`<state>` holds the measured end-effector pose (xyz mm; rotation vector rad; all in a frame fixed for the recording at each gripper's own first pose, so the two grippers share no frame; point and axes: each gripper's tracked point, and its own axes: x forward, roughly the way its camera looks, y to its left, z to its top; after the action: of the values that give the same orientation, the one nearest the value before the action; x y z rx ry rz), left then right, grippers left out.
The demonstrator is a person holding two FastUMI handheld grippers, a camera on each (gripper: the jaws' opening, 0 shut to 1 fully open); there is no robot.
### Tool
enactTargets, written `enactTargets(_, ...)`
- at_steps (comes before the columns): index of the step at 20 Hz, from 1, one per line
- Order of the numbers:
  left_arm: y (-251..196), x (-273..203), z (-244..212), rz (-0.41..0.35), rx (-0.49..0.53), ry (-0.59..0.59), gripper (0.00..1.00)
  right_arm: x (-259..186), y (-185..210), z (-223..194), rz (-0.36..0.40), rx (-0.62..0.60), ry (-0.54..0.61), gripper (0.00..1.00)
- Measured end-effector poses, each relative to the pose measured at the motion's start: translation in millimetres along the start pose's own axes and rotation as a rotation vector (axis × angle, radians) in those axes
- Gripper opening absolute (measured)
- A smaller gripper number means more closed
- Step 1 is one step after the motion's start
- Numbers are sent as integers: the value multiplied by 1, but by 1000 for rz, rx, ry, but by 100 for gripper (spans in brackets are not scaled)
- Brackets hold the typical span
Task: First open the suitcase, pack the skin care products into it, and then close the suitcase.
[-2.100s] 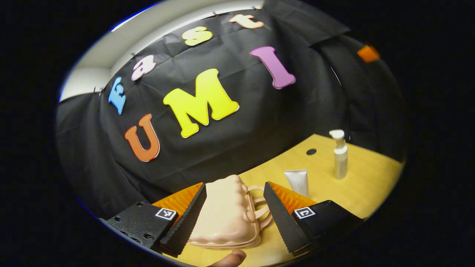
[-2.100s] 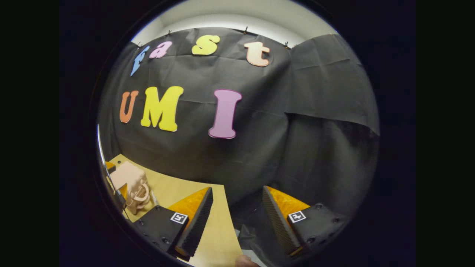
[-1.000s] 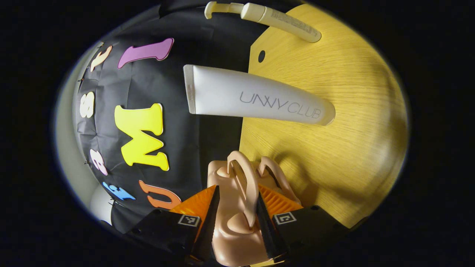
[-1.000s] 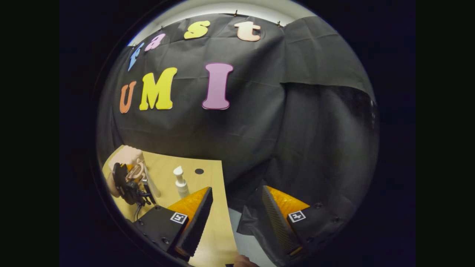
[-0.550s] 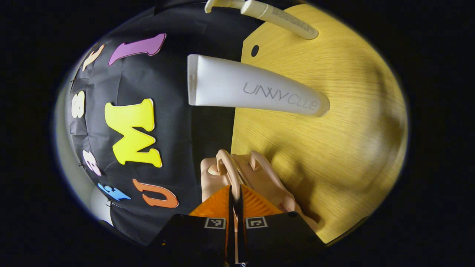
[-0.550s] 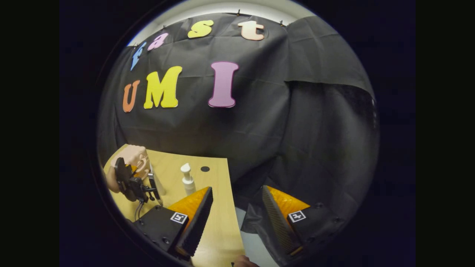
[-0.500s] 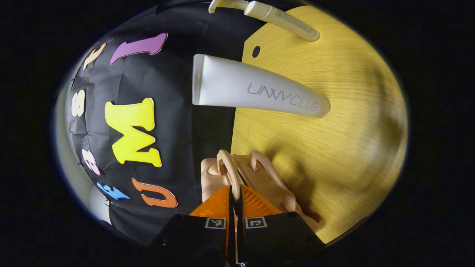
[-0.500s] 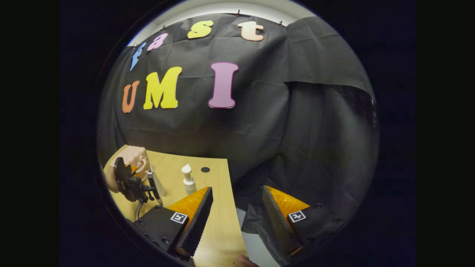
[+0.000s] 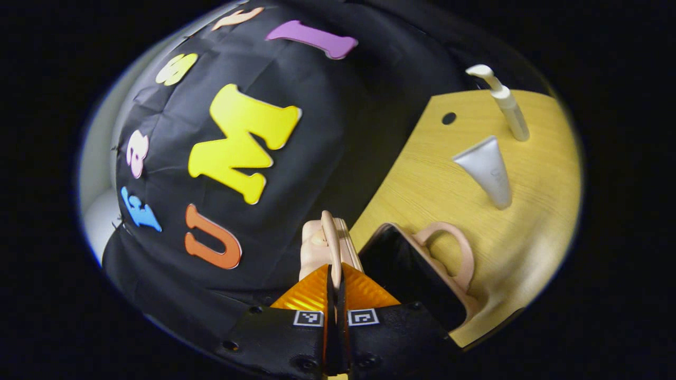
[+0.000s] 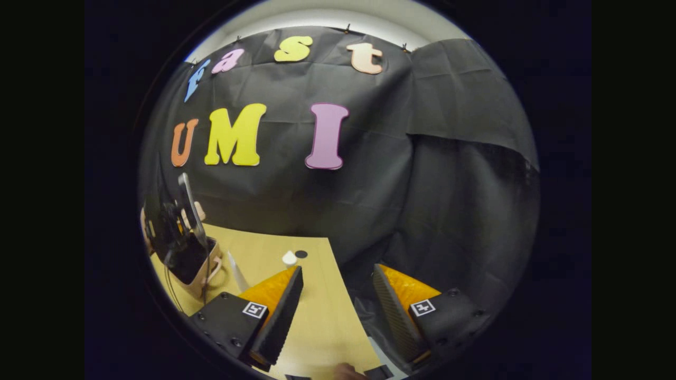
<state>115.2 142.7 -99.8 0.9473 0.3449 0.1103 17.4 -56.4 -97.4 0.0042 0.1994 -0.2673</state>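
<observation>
The small peach suitcase stands open on the wooden table (image 9: 438,174). Its lid (image 9: 323,248) is lifted by a handle, and my left gripper (image 9: 334,272) is shut on that handle. The base (image 9: 406,274) shows a black inside, with its own handle (image 9: 449,245) lying toward the table. A white tube (image 9: 486,169) and a cream pump bottle (image 9: 507,105) stand beyond it. In the right gripper view my right gripper (image 10: 336,287) hangs open and empty near the table's right edge. Far left there are the left gripper (image 10: 174,221), the suitcase base (image 10: 199,266), the tube (image 10: 237,274) and the pump bottle's top (image 10: 289,258).
A small dark hole (image 9: 449,118) marks the table's far part, near the black cloth wall. The table's right edge (image 10: 346,295) runs between my right fingers, with grey floor (image 10: 385,353) below it. A fingertip (image 10: 346,372) of the holding hand shows at the bottom.
My left gripper, shut on the lid handle, has swung the lid up and away from the base, so the black inside now shows. The right gripper has shifted only slightly.
</observation>
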Motion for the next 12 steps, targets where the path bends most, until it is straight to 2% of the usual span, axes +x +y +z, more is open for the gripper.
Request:
enactTargets(3,63,0,-26,26,-139,-14,3,-10,36,17,-17,-3,-18,80)
enactTargets(6,116,7,-74,58,-253,-7,2,-21,85,27,0,24,-16,80)
enactTargets(10,169,36,-138,60,-342,17,2,-29,130,38,-5,-7,-20,80)
enactTargets(12,178,46,-176,45,-387,29,3,-34,149,44,-10,-22,-21,80)
